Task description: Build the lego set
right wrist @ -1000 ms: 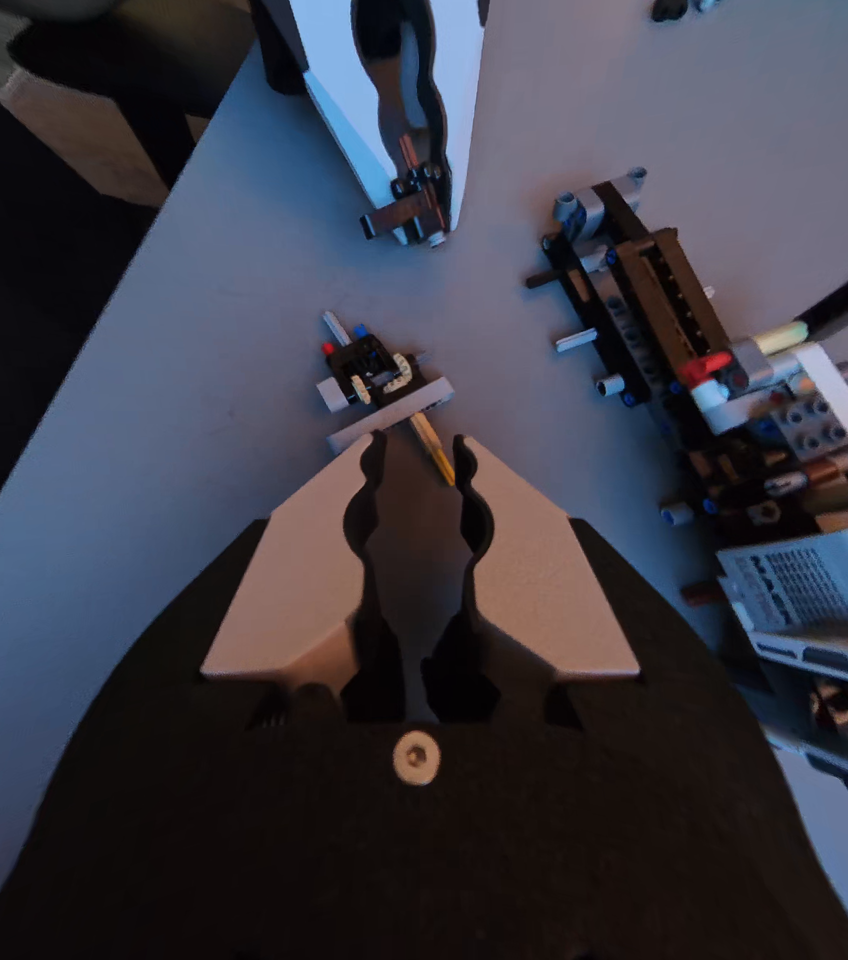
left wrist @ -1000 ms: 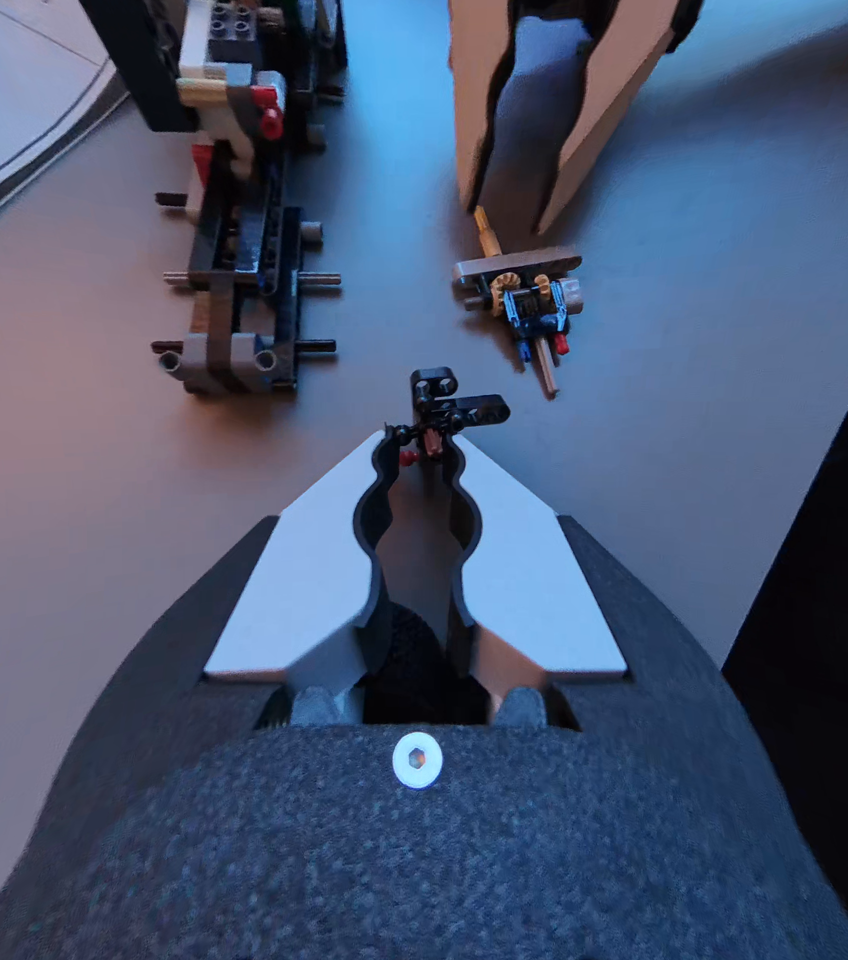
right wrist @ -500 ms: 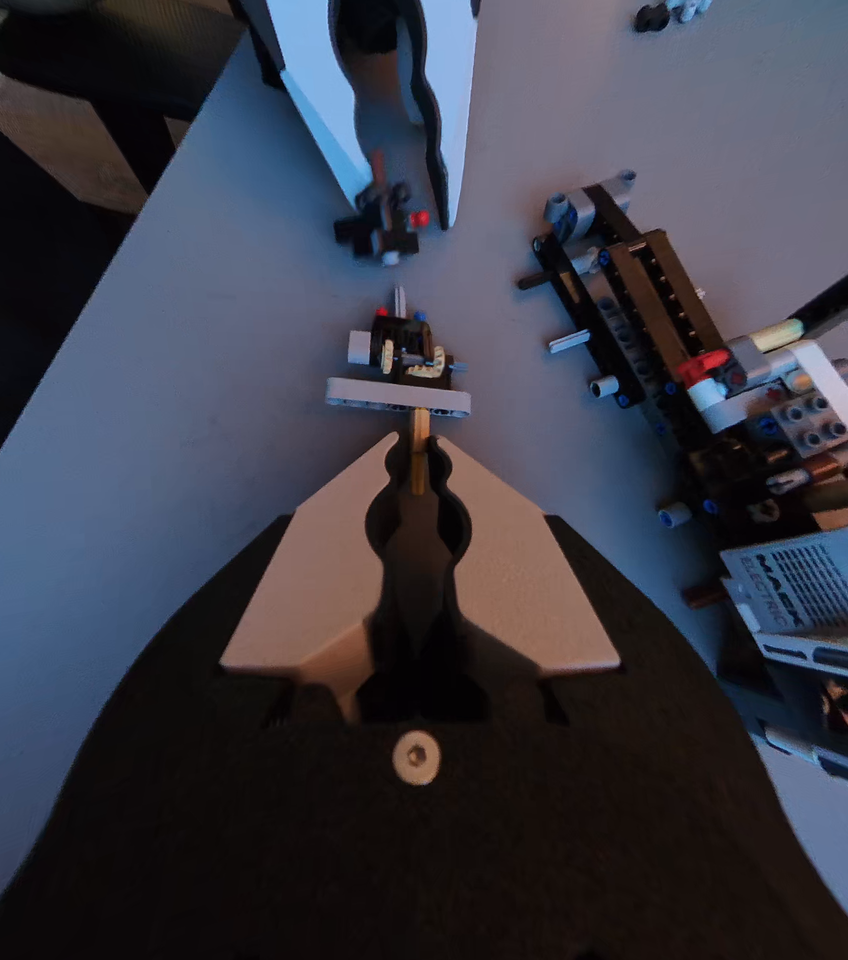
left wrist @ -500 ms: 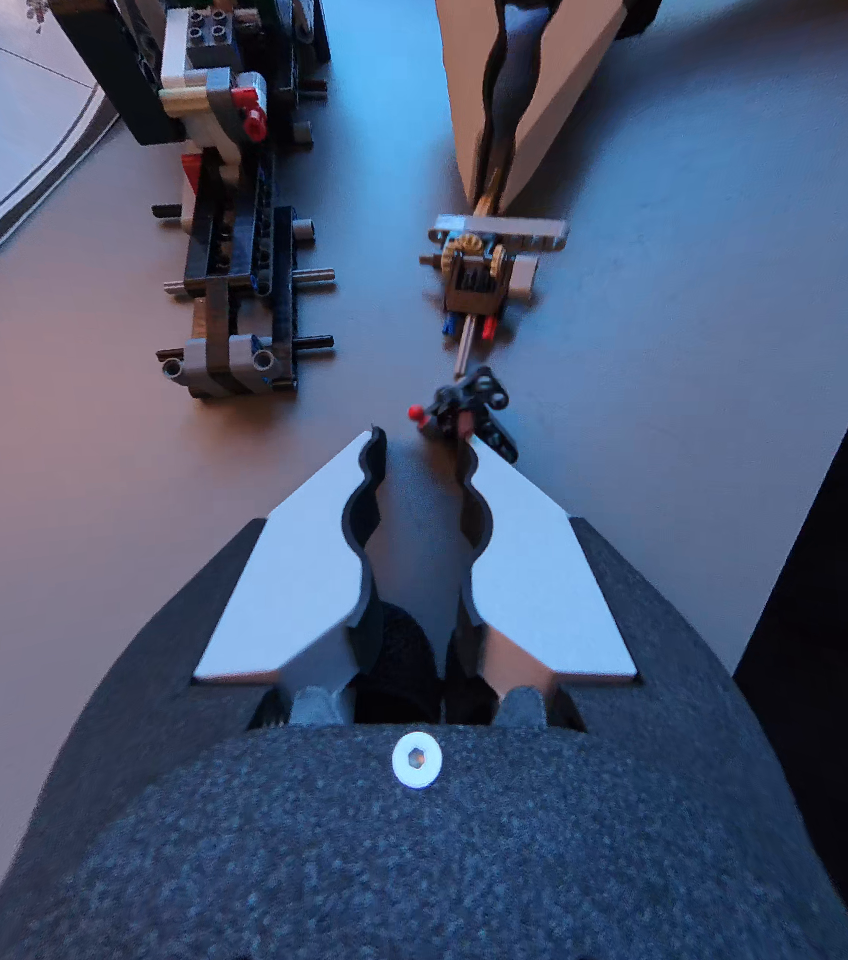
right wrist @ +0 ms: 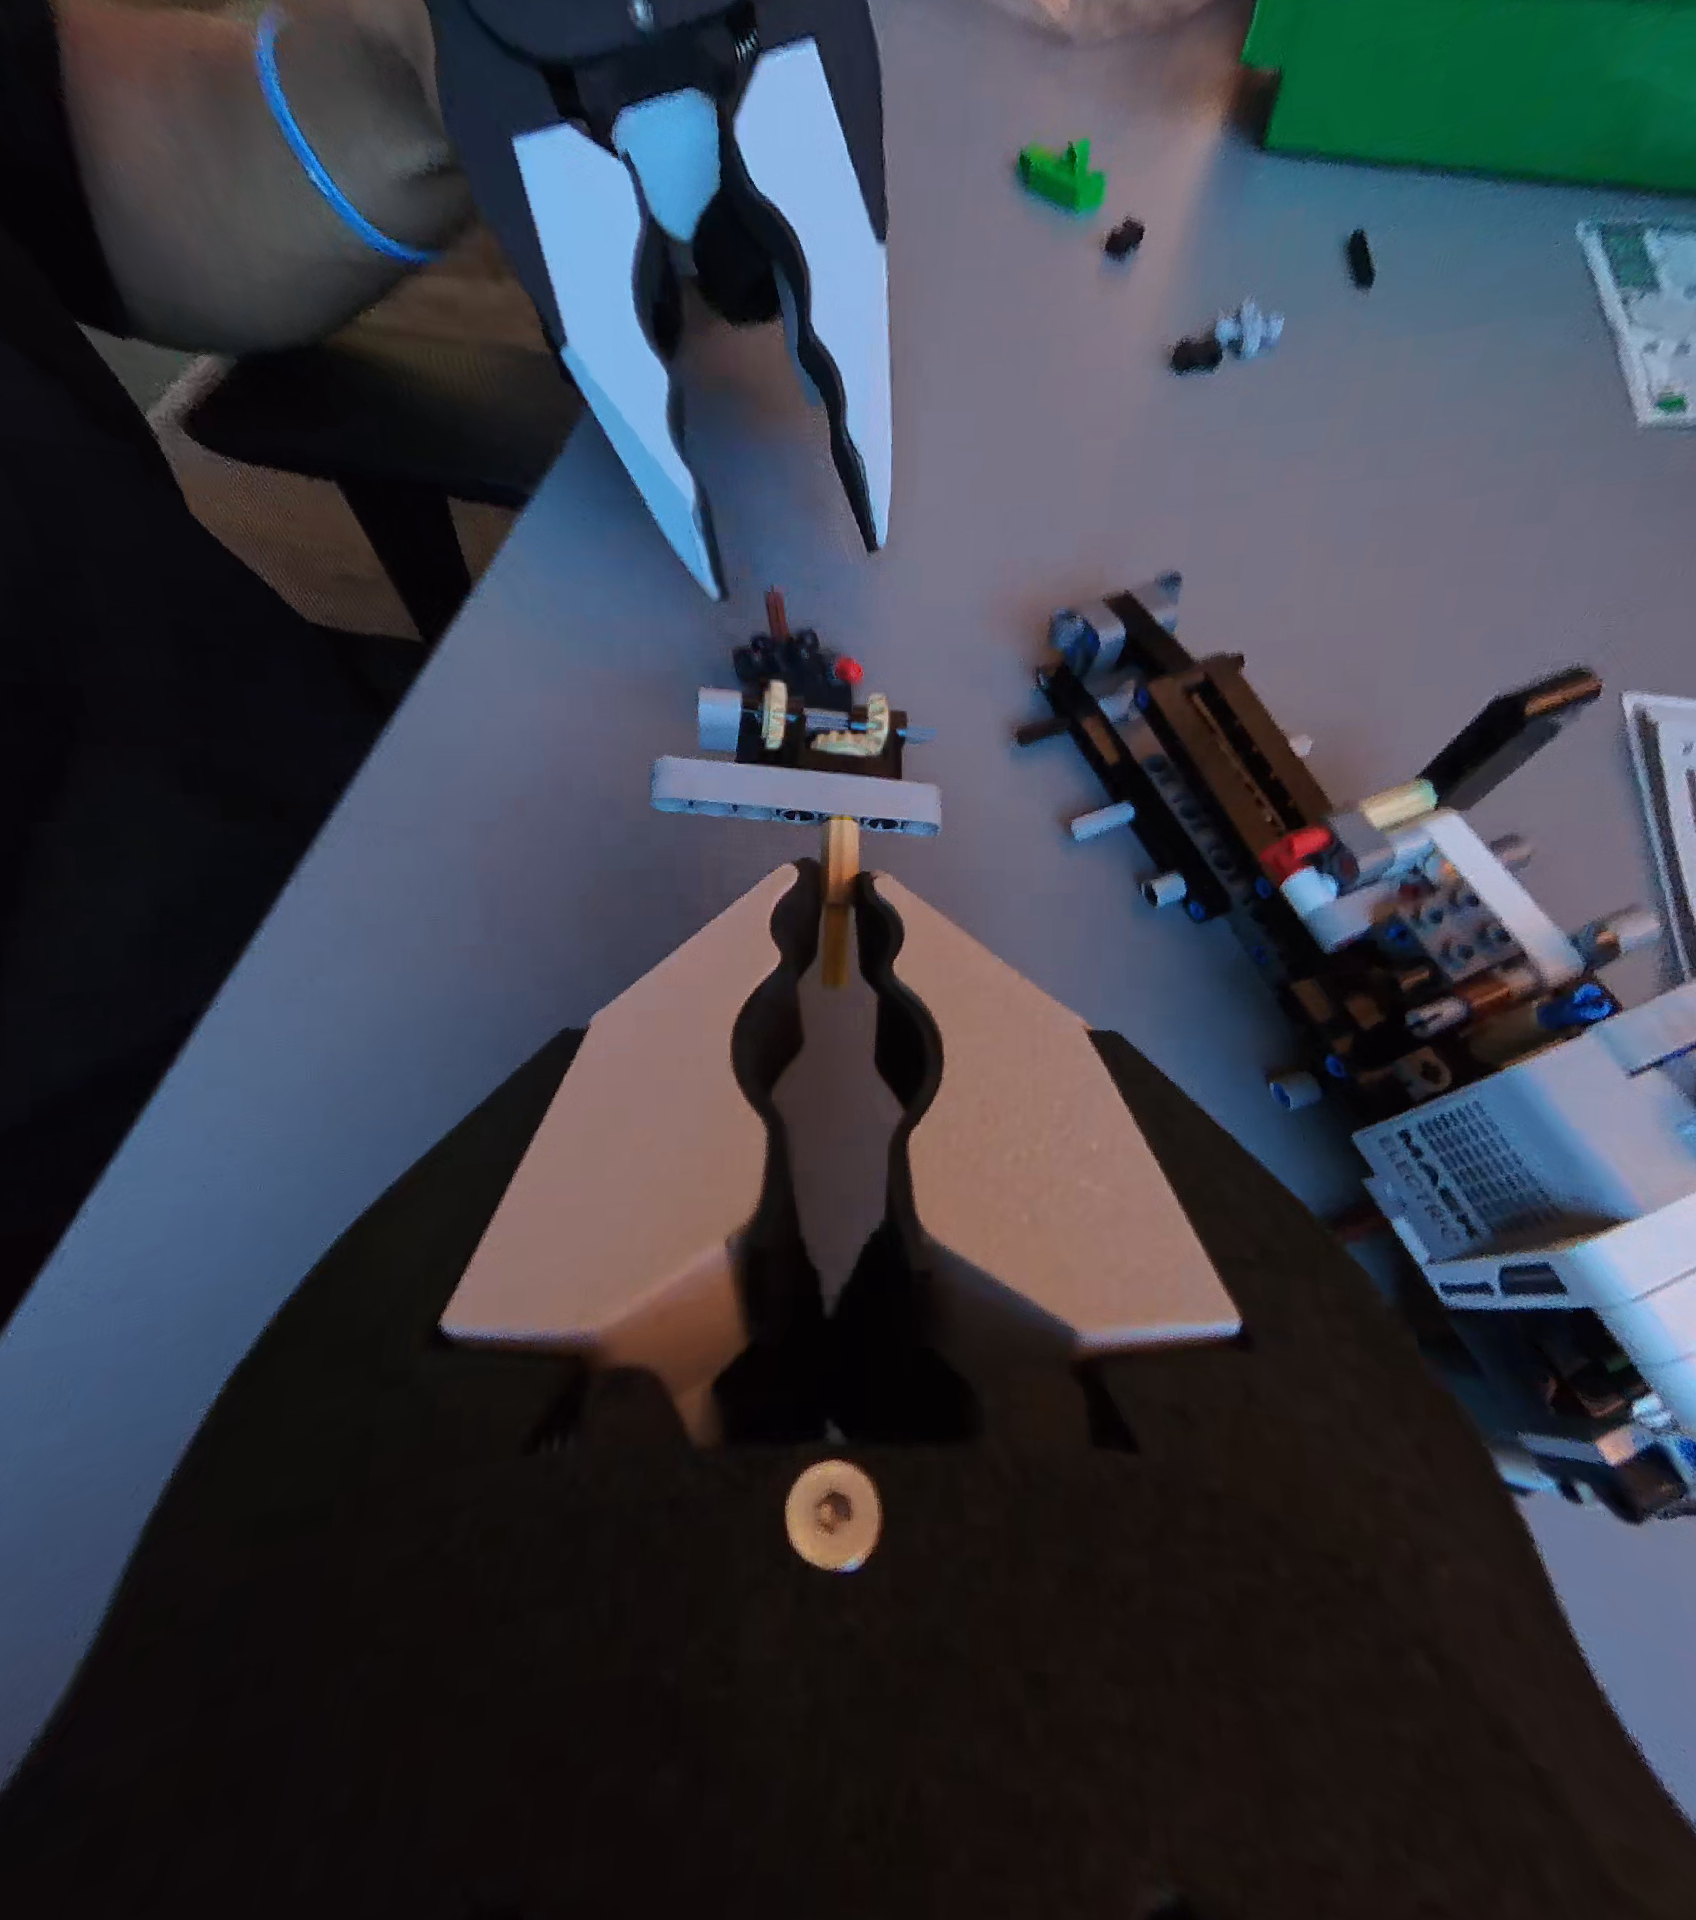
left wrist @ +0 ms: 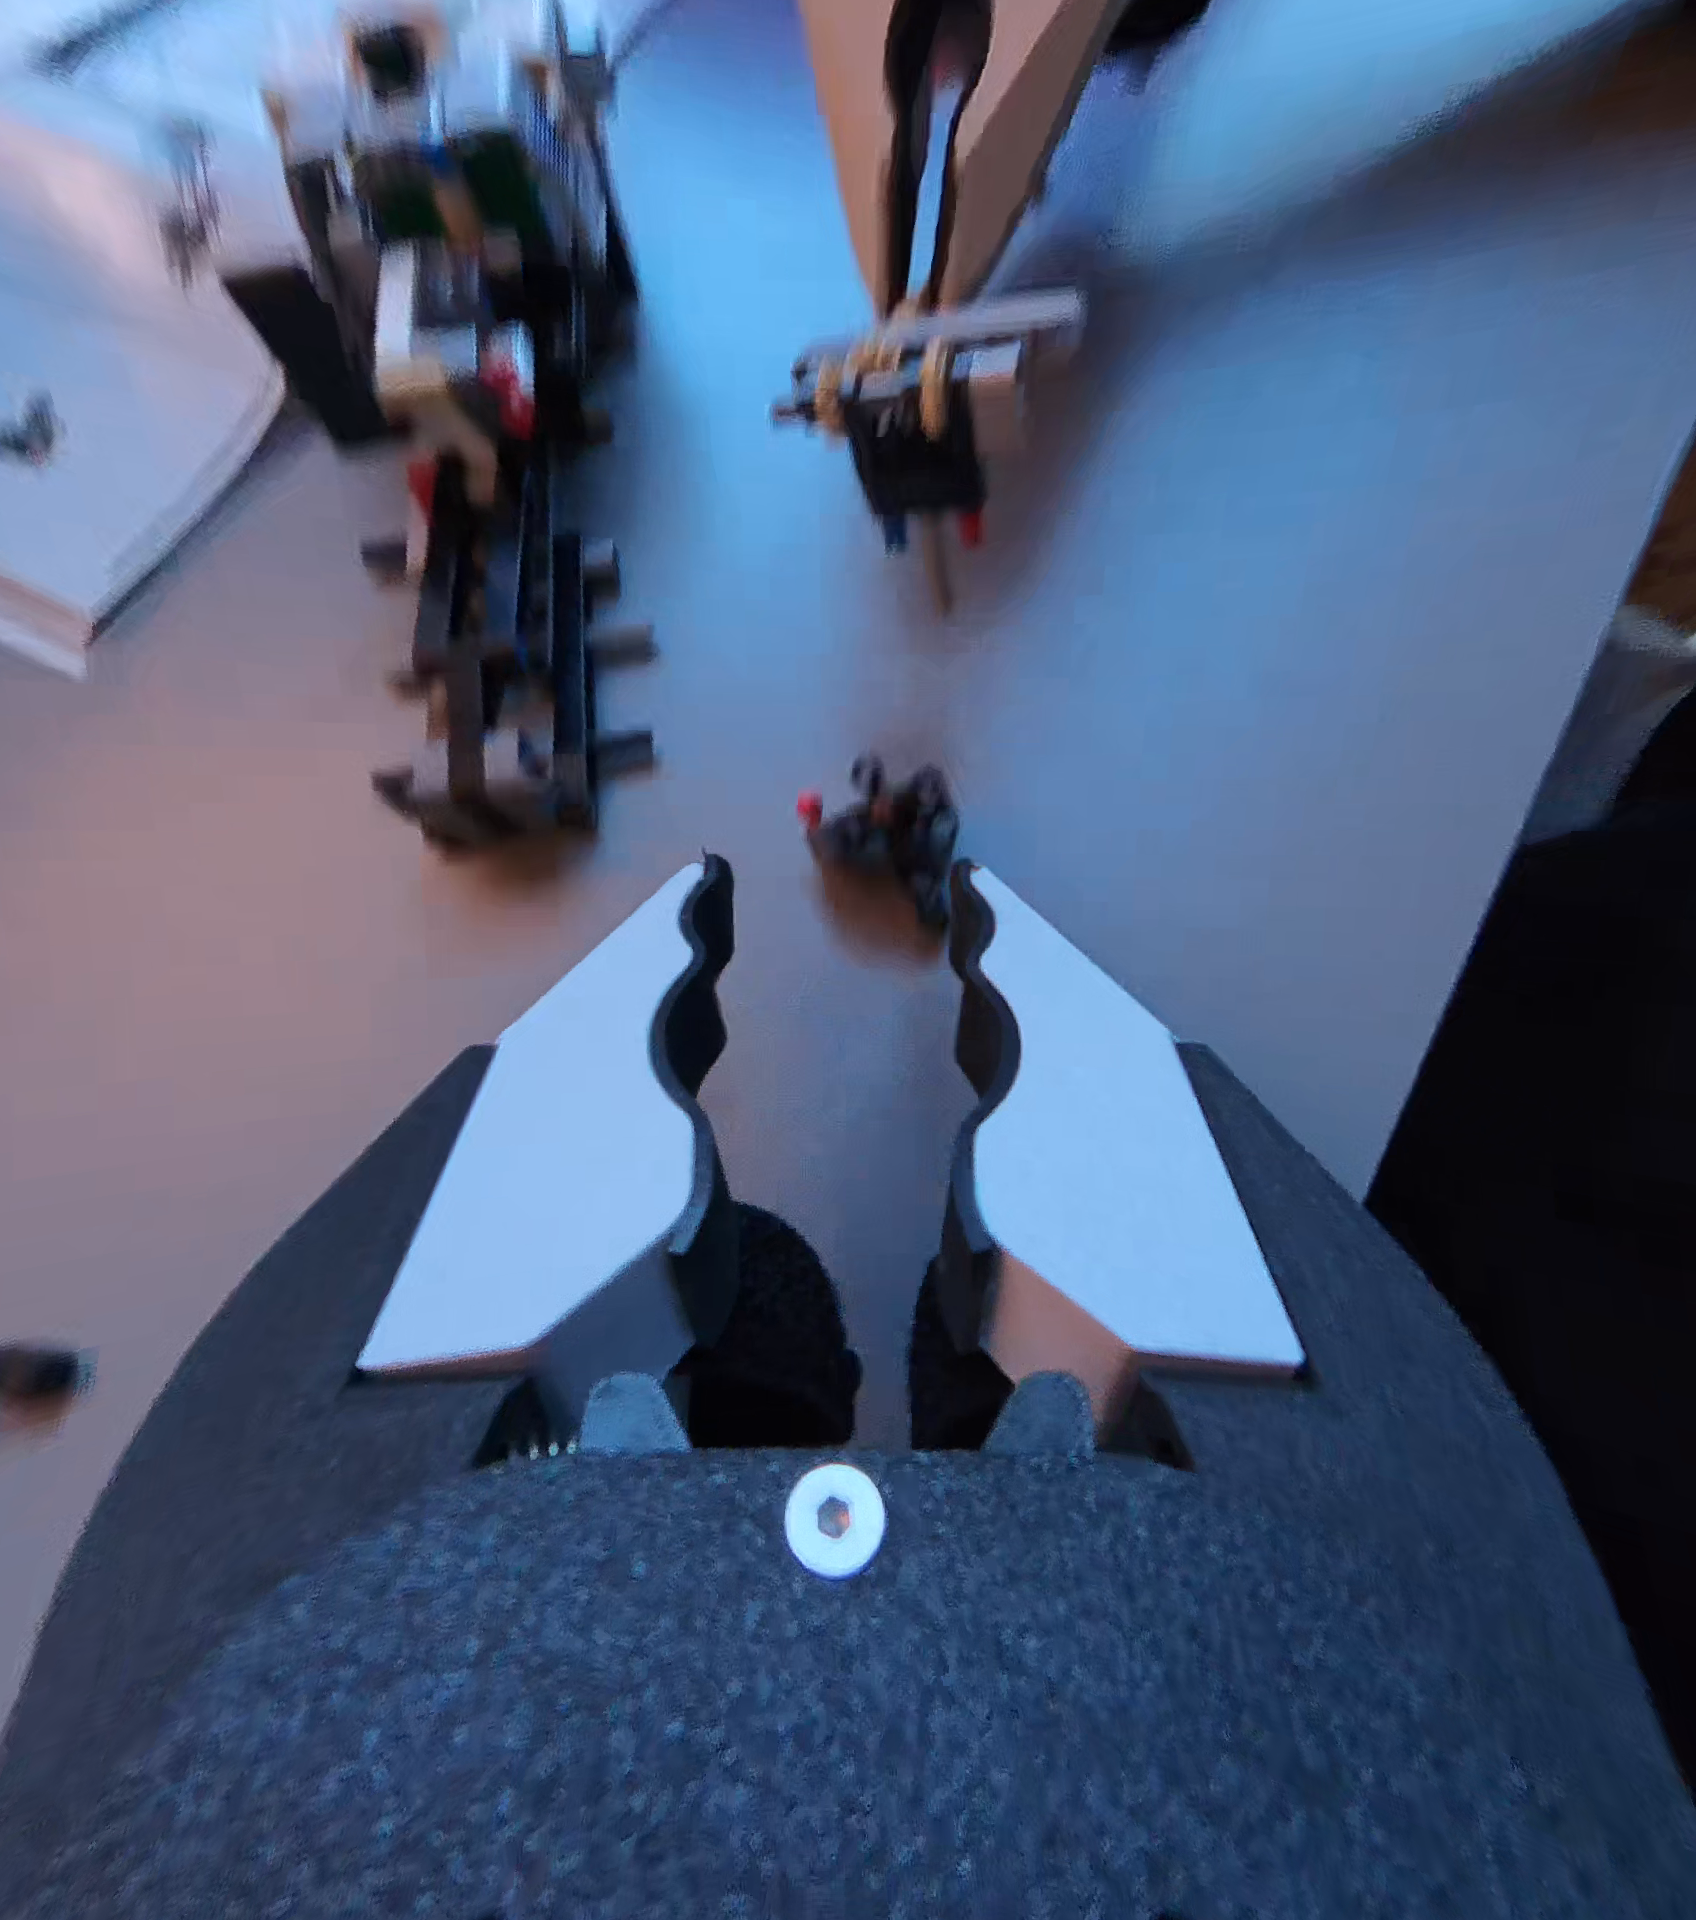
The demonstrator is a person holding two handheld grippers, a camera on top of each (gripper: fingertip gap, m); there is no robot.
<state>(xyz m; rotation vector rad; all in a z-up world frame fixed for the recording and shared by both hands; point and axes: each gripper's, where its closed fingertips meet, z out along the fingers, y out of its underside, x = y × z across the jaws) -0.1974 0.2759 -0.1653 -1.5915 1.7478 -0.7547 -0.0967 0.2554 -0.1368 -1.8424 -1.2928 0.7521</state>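
Right wrist view had the right gripper pinching the gear subassembly's tan axle; light, fiddly, probably pops apart easily. Left gripper was open, empty.

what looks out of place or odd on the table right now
The small black piece with a red pin lies loose on the table, ahead of the open left gripper and held by nothing. The right gripper pinches only the tan axle of the gear piece. Nothing looks spilled or broken.
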